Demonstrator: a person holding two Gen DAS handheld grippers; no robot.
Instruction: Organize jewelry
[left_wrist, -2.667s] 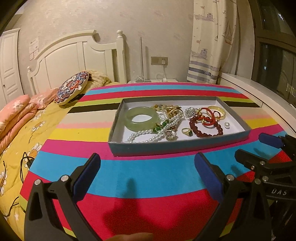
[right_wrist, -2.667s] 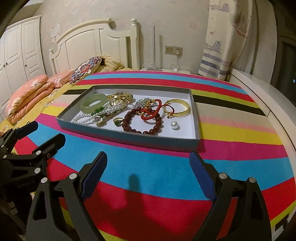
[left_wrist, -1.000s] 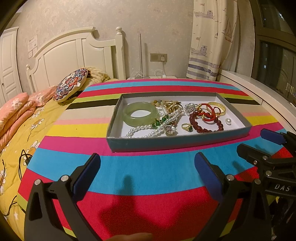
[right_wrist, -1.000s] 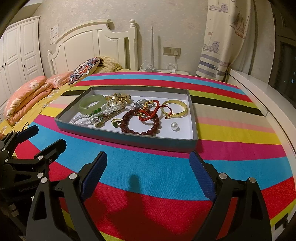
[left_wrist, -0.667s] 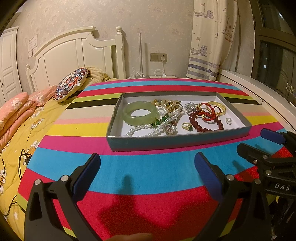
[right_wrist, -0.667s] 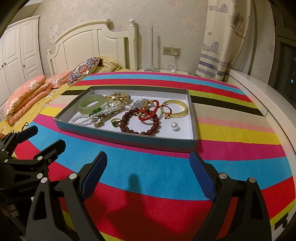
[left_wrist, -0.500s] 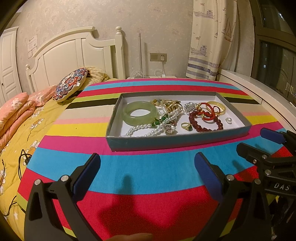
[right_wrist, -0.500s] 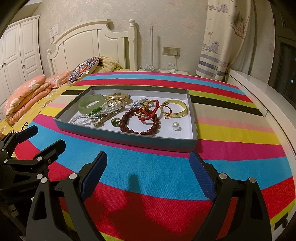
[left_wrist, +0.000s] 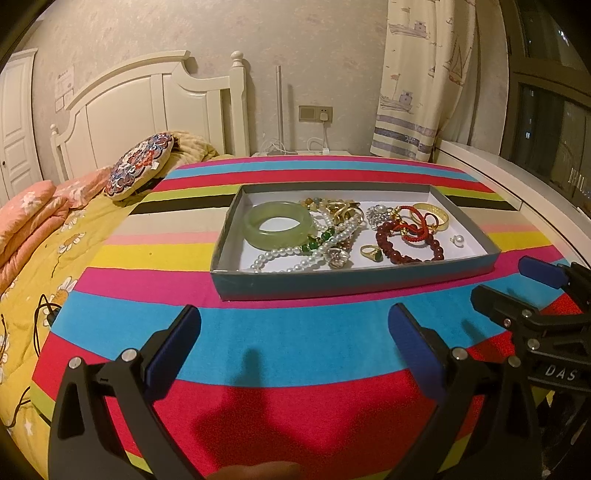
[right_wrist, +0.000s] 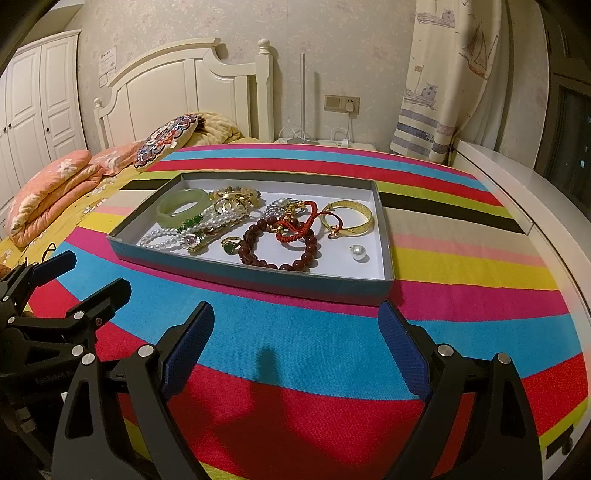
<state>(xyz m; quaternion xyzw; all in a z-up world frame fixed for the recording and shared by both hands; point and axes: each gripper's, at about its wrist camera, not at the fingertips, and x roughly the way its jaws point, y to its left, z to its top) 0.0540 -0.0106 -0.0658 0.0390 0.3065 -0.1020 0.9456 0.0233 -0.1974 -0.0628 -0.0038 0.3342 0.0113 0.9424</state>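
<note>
Striped cloth (left_wrist: 295, 343) fills the lower frame; grey tray (left_wrist: 332, 284) sits centre, holding all the jewelry in a tangled heap. Green bangle (left_wrist: 277, 223) upper left in tray, red beads (left_wrist: 406, 247) centre-right, gold bangle (right_wrist: 347, 218) right, loose pearl (right_wrist: 357, 253) lower right. Left gripper (left_wrist: 293, 347) and right gripper (right_wrist: 295, 347) hover below the tray, jaws wide, holding nothing. Likely approach stage; next needs one piece singled out, the pearl being the clearest of tangles.

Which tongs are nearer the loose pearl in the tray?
Right. The right tongs hover open over the striped cloth short of the tray's near wall, on the loose pearl's side. The left tongs, also open, sit toward the jade bangle's end.
</note>
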